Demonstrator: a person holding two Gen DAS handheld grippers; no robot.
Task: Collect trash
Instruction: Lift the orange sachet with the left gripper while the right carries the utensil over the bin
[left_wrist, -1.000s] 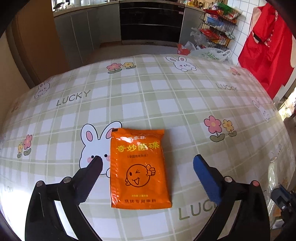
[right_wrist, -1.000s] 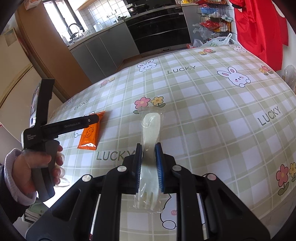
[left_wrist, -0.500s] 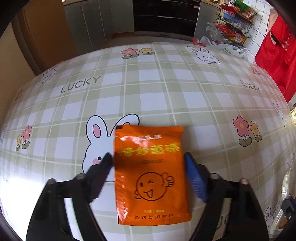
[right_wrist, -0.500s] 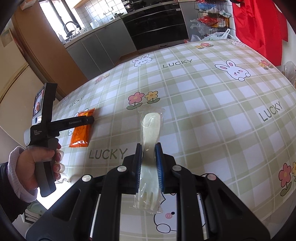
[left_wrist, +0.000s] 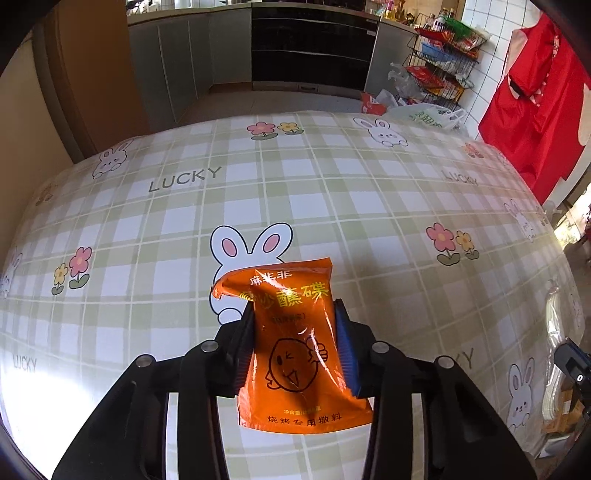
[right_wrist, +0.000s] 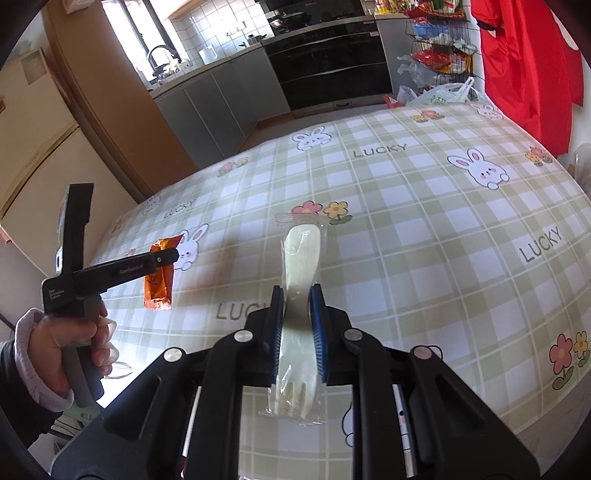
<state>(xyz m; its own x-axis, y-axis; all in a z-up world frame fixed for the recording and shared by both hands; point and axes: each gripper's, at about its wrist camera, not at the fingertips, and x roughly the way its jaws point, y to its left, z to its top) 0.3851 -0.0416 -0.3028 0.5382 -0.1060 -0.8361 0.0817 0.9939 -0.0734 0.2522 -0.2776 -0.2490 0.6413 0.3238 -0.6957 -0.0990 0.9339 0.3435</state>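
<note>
An orange seasoning packet (left_wrist: 295, 343) with a winking face is pinched between the pads of my left gripper (left_wrist: 295, 332) and hangs lifted above the checked tablecloth (left_wrist: 332, 192). In the right wrist view the same packet (right_wrist: 159, 275) hangs from the left gripper (right_wrist: 162, 258) at the table's left side. My right gripper (right_wrist: 297, 325) is shut on a white plastic fork-and-spoon in clear wrap (right_wrist: 297, 295) and holds it above the table.
The tablecloth (right_wrist: 424, 229) has rabbits, flowers and LUCKY print. Kitchen cabinets and a black oven (left_wrist: 310, 48) stand beyond the far edge. A wire rack with bags (left_wrist: 439, 70) and red cloth (left_wrist: 535, 110) are at the far right.
My left gripper closed around the orange packet and lifted it off the table. My right gripper kept its hold on the wrapped fork and barely moved.
</note>
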